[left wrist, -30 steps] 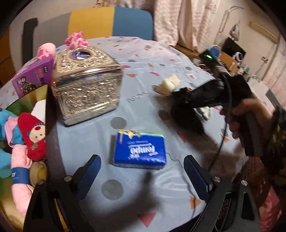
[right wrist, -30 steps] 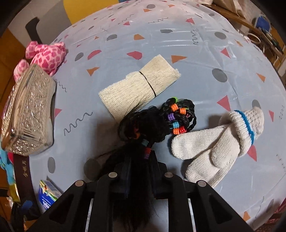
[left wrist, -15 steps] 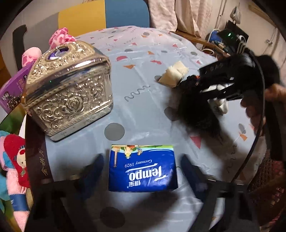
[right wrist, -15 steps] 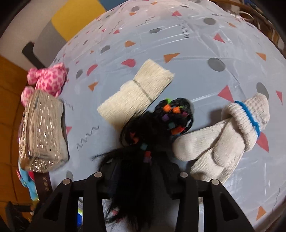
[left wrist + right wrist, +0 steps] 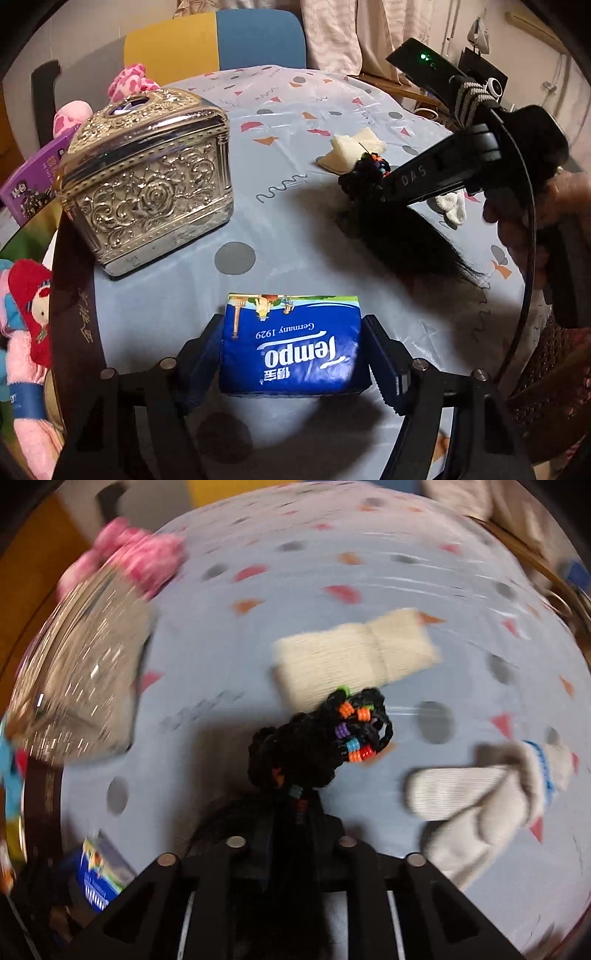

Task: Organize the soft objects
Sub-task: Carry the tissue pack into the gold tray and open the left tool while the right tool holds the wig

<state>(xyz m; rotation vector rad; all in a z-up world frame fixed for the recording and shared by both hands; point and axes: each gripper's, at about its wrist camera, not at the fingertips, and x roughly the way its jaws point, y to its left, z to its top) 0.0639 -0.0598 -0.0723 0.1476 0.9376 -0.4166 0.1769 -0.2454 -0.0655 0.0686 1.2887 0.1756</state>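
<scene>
Left wrist view showed the left hand-held gripper (image 5: pixel 291 363) had come down and squeezed the tissue pack (image 5: pixel 290 343), while the right hand-held gripper (image 5: pixel 291 812) was closing on the black hair bundle (image 5: pixel 317 746), so both could be put away.

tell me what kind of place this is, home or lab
Most likely a lived-in home. A round table under a patterned plastic cover stands beside a colourful upholstered chair, curtains hang behind it, and plush toys are piled at its edge.
</scene>
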